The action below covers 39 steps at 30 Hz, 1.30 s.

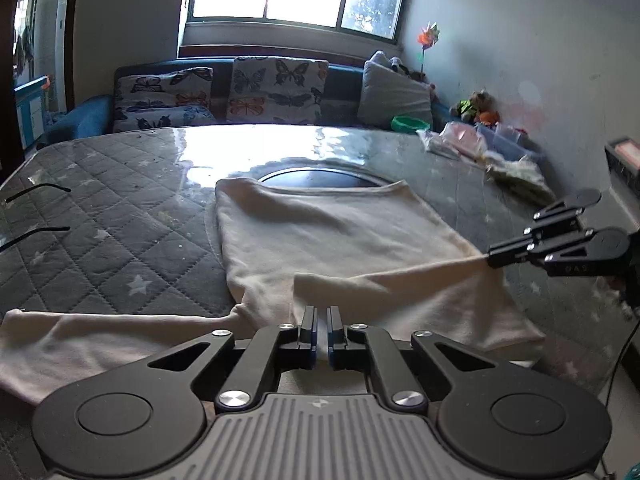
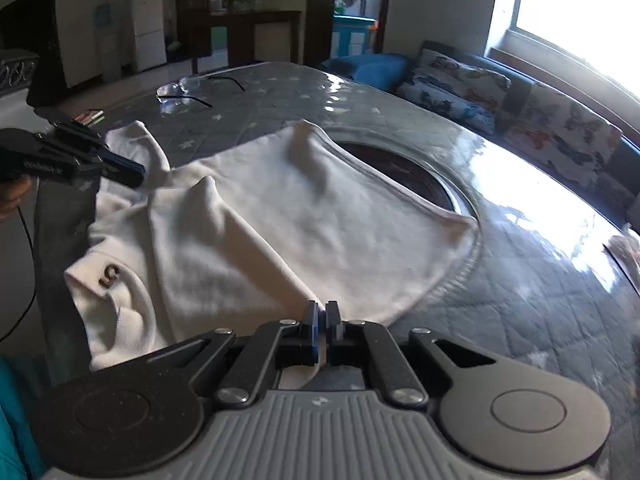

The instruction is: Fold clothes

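Cream-white shirt [image 1: 320,236] lies spread across the centre of the quilted grey desk [image 1: 120,216] under a glossy clear cover, one sleeve trailing to the lower left of the left wrist view, with eyeglasses [image 2: 180,90] on the desk at upper left of the right wrist view. Left tool [image 1: 322,314], bottom centre of its own view, has its jaws nearly closed, pinching a raised fold at the near edge of the shirt. Right tool [image 2: 322,312], seen at the right edge of the left wrist view, is likewise closed on the fabric, pulling a corner taut above the desk.
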Tool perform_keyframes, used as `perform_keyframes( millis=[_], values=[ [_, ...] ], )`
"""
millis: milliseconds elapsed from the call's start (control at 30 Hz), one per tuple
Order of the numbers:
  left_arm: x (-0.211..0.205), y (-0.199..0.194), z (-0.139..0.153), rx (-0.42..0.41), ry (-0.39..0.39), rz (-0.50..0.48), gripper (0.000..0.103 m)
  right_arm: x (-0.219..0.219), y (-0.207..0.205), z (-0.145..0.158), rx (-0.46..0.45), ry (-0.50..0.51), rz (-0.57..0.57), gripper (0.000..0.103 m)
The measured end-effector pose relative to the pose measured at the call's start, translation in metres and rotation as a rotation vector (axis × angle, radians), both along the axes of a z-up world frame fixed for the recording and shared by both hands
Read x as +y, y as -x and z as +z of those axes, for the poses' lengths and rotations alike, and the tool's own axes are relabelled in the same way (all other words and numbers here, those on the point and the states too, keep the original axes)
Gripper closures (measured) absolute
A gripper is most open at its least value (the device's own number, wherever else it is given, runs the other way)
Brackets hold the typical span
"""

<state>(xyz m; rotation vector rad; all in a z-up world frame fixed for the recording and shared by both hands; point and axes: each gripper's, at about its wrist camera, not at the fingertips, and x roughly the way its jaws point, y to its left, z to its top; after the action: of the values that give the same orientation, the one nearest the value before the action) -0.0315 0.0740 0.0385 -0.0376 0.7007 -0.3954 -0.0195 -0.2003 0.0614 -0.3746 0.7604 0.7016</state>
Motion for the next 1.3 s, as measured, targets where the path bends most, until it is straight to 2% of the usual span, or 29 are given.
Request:
perform_keyframes(
  millis=[133,233,333,367,400,467,567,633,800,900,1067,1233,1300],
  values=[
    [-0.006,-0.005,-0.004,0.008,-0.02,-0.006,0.097,-0.008,0.005,-0.005,0.004,0.024,-0.045,0.1],
    [-0.01,-0.008,-0.007,0.014,-0.034,-0.01,0.093,-0.012,0.005,-0.005,-0.007,0.004,-0.083,0.099],
    [-0.017,-0.013,-0.011,0.009,-0.063,-0.008,0.08,-0.009,0.011,0.001,-0.04,-0.011,-0.089,0.096],
    [-0.02,-0.014,-0.012,0.007,-0.074,-0.007,0.068,-0.008,0.015,0.003,-0.045,-0.014,-0.081,0.095],
    [-0.022,-0.016,-0.014,0.01,-0.082,-0.005,0.062,-0.006,0.019,0.004,-0.048,-0.017,-0.071,0.094],
    [-0.026,-0.02,-0.018,0.021,-0.096,-0.003,0.061,0.0,0.032,0.003,-0.023,-0.036,-0.037,0.092],
    [-0.028,-0.027,-0.027,0.056,-0.1,-0.002,0.063,0.01,0.052,-0.003,0.005,-0.041,0.01,0.084],
    [-0.03,-0.028,-0.031,0.069,-0.102,-0.009,0.075,0.015,0.063,-0.009,0.014,-0.034,0.024,0.081],
    [-0.032,-0.024,-0.031,0.051,-0.107,-0.004,0.094,0.018,0.079,-0.017,-0.009,-0.001,0.002,0.081],
    [-0.033,-0.02,-0.022,0.02,-0.097,0.001,0.096,0.019,0.085,-0.02,-0.034,0.027,-0.003,0.084],
    [-0.034,-0.011,-0.002,-0.034,-0.073,-0.002,0.097,0.016,0.088,-0.02,-0.054,0.013,-0.028,0.099],
    [-0.026,0.001,0.016,-0.059,-0.019,-0.01,0.097,0.003,0.095,-0.008,-0.069,-0.028,-0.027,0.1],
    [-0.025,0.007,0.014,-0.051,-0.029,-0.018,0.097,-0.001,0.1,-0.005,-0.065,-0.023,-0.02,0.1]
  ],
)
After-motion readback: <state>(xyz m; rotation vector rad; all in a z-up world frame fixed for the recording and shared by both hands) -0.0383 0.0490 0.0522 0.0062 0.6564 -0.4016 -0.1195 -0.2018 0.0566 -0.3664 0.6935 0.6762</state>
